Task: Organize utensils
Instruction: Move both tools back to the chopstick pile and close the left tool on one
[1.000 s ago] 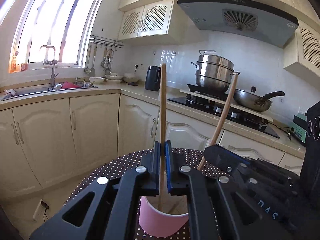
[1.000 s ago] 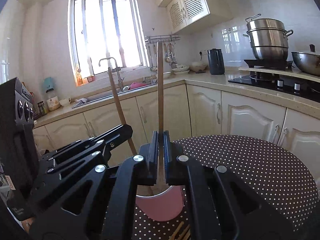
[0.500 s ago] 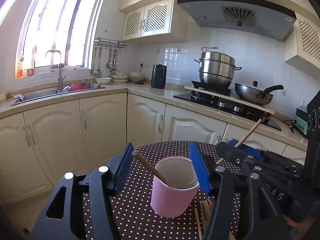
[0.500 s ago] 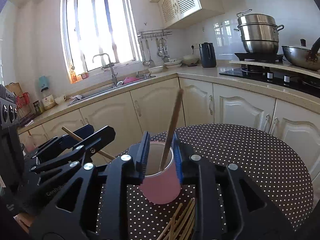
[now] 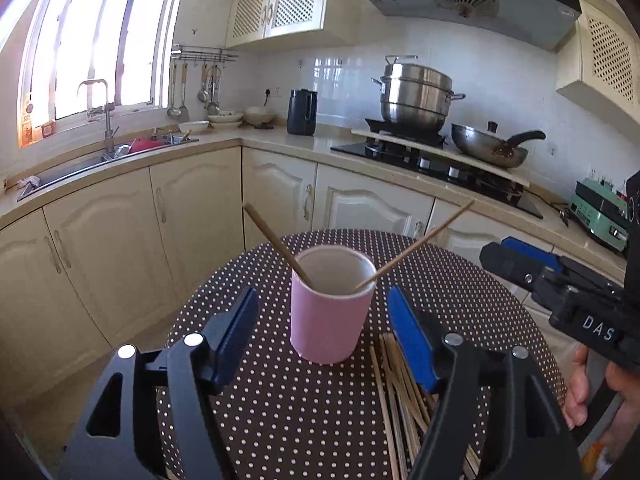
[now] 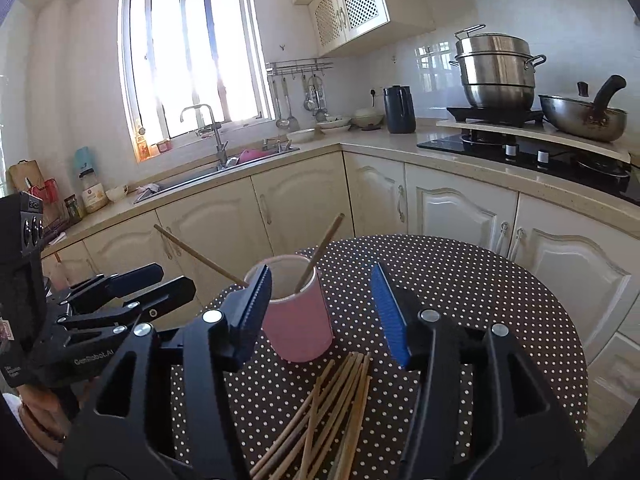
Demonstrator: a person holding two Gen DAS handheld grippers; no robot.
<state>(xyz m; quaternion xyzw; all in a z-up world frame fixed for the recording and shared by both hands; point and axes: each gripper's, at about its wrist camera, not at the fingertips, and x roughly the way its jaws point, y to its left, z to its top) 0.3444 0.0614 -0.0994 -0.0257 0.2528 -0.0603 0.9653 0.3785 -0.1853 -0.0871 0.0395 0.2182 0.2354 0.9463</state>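
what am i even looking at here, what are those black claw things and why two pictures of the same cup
No robot here: a person holds a two-finger gripper in each hand, each with a camera looking along its fingers. One picture is from the left gripper, the other from the right gripper, so each also shows the other tool at its edge. On the dotted table stands a pink cup with two chopsticks leaning in it; more chopsticks lie loose beside it. Both grippers' jaws have just been opening and hold nothing.

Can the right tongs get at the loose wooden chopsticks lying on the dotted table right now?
Probably yes: the right tongs stand open and empty, the loose wooden chopsticks lie uncovered just below them, and the pink cup sits behind the pile.
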